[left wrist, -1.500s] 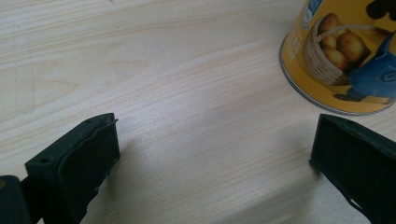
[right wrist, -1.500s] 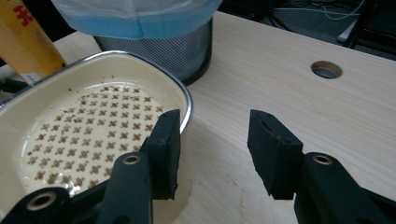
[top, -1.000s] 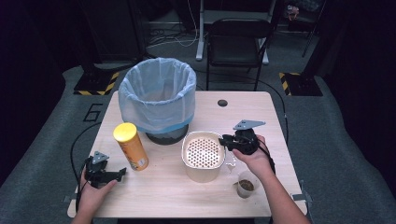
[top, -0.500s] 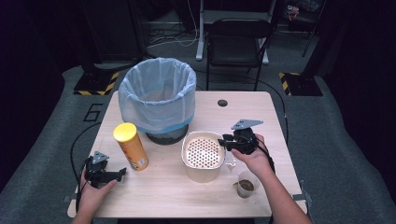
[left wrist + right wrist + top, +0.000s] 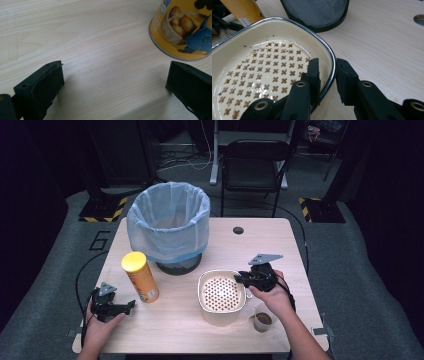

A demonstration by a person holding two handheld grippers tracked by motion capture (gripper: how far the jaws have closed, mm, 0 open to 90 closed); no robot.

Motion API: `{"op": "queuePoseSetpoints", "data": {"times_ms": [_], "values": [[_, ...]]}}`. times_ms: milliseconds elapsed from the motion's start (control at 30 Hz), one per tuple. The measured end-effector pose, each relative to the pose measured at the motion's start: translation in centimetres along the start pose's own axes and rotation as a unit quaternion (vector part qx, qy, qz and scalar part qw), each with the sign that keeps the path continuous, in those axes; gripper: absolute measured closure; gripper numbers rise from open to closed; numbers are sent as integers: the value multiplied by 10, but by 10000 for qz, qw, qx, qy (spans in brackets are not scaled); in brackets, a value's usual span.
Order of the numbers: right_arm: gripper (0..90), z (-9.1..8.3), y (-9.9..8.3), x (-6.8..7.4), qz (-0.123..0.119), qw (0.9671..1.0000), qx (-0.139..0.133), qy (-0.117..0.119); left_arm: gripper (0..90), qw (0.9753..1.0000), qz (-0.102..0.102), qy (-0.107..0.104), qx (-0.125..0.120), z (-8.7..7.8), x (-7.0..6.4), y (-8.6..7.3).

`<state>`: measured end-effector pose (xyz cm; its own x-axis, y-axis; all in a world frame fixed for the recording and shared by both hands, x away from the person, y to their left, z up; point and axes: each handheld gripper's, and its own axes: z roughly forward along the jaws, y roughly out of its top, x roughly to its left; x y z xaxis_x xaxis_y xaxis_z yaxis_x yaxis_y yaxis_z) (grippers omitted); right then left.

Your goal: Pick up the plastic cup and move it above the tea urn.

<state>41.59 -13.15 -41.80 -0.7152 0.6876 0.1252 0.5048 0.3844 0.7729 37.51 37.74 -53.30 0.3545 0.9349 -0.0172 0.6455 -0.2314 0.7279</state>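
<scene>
We note the right gripper [image 5: 327, 75] at the right-hand rim of the cream basin [image 5: 262, 50], one jaw inside the wall and one outside, straddling the chrome-edged lip. A sliver of gap shows on the outer side, so we cannot tell if it is truly clenched on the rim or just closing around it. In the high view the same right gripper [image 5: 246, 279] sits at the basin's [image 5: 220, 312] right edge, near the table's [image 5: 175, 335] front right.

Hidden or cut off: the basin's near and left portions run out of the right gripper view. The perforated insert with cross-shaped holes lies under a glossy film. The mesh bin [image 5: 317, 12] is cropped at the top there; from above its bag-lined mouth [image 5: 167, 215] hides the inside. A small cup [image 5: 262, 320] by the right wrist holds something brown that we cannot identify.

The left gripper [image 5: 112, 82] rests released, jaws wide apart over bare wood, just beside the yellow can [image 5: 182, 27].

Labels: the can shows a potato basket and a blue cartoon figure; no lettering readable. A "6" is marked on the floor [image 5: 100, 240].
</scene>
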Motion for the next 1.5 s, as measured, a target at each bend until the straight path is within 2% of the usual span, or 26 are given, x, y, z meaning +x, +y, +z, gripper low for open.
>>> {"op": "queuePoseSetpoints", "data": {"times_ms": [133, 200, 233, 300, 433, 567, 633, 800, 900, 1033, 1133, 1500], "values": [[714, -12, -13, 5, 164, 9997, -109, 135, 10, 10000, 1, 0, 0, 0, 0, 0], [642, -19, -19, 7, 263, 9992, -211, 235, 10, 10000, -2, 0, -1, 0, 0, 0], [642, -19, -19, 7, 263, 9992, -211, 235, 10, 10000, -2, 0, -1, 0, 0, 0], [560, -26, -21, 7, 359, 9979, -385, 385, 10, 10000, -4, 1, -2, 0, 0, 0], [459, -48, -26, 7, 113, 9978, -627, 164, 10, 10000, -3, 2, -2, 0, 0, 0], [380, -63, -36, 5, 13, 9978, -664, -39, 10, 10000, 45, 31, 12, 0, 0, 0], [318, -70, -48, 6, -27, 9979, -629, -145, 11, 10000, 51, 34, 0, 0, 1, 0], [238, -73, -64, 10, -56, 9980, -550, -315, 11, 10000, 52, 40, 16, -1, 1, 0], [204, -72, -77, 11, 21, 9982, -538, -253, 10, 10000, 54, 54, -12, 0, 0, 0], [174, -70, -86, 16, 4, 9985, -522, -154, 10, 10000, 53, 55, -13, 0, 0, 0], [161, -70, -91, 21, -4, 9982, -571, -175, 11, 10000, 53, 52, -10, 0, 0, 0], [158, -57, -114, 24, -68, 9991, -275, -312, 10, 10000, 51, 54, -13, 0, 0, 0]]}}
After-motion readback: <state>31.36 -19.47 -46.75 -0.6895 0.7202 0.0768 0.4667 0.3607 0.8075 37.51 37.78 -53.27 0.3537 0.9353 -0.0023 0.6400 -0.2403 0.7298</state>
